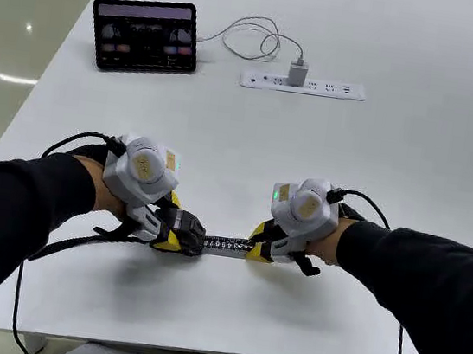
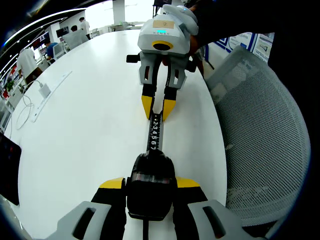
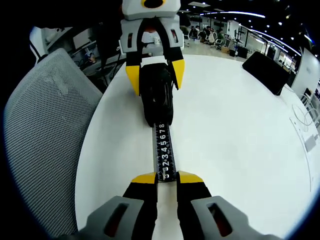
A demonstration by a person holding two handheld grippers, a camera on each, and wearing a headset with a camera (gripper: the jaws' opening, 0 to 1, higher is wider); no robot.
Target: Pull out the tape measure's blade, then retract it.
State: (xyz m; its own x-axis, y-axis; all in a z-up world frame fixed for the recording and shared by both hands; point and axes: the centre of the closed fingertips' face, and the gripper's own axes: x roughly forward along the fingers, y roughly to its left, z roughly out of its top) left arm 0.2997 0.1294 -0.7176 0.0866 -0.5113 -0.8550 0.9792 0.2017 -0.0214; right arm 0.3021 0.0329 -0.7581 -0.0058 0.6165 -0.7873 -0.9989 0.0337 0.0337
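Observation:
A black tape measure case rests on the white table near its front edge, and my left gripper is shut on it. A short stretch of black blade with white numbers runs from the case to my right gripper, which is shut on the blade's tip. The two grippers face each other, a hand's width apart.
A tablet stands at the back left of the table. A white power strip with a charger and coiled cable lies behind. A mesh chair sits at the table's front edge.

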